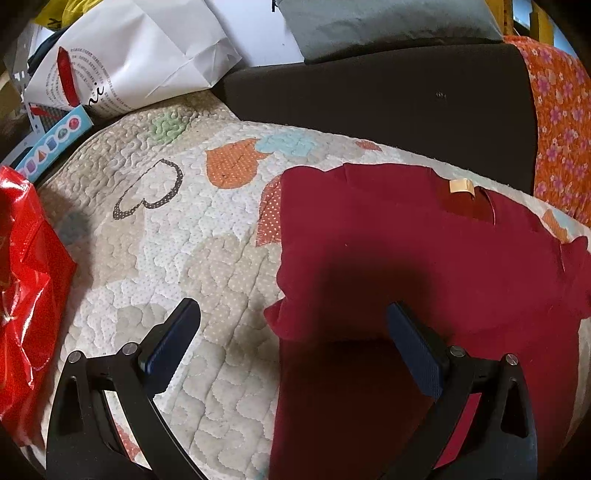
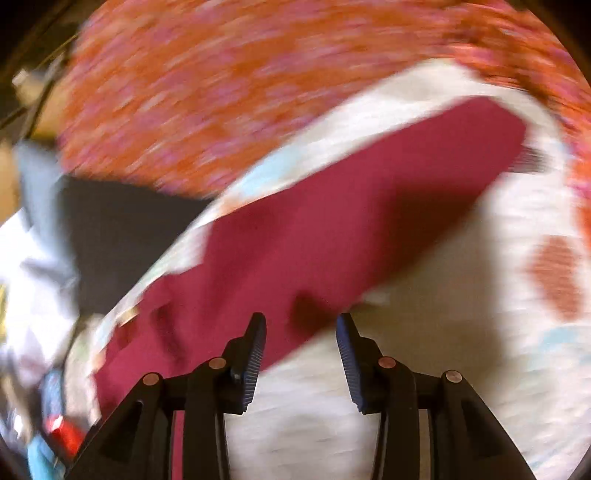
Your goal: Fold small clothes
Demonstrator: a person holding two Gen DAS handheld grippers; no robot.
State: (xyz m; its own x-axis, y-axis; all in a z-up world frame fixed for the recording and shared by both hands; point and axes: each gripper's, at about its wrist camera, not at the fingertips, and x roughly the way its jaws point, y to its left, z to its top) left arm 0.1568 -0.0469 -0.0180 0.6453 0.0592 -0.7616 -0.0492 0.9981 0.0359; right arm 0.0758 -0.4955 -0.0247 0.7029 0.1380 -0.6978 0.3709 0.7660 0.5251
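A dark red knit garment is seen spread on a cream quilted bedspread with orange, teal and grey heart patches; a small beige label is visible at its neckline. In the left wrist view the garment's right side is cut off by the frame edge, and its near part is darkened by shadow, so the folds there are hard to make out.

The left gripper is held above the bedspread with its jaws spread wide; one blue pad lies over the quilt, the other over the garment's near edge, and nothing is pinched between them.

The right wrist view is heavily blurred. The right gripper is shown with its jaws parted, nothing pressed between the pads; the garment's lower edge runs just beyond the tips. Whether the tips touch the cloth cannot be told.

Behind the bedspread a dark brown cushioned surface, an orange cloth with pink flowers, a grey pillow and a white printed paper bag are partly visible. A crinkled red plastic bag is cut off at the left.
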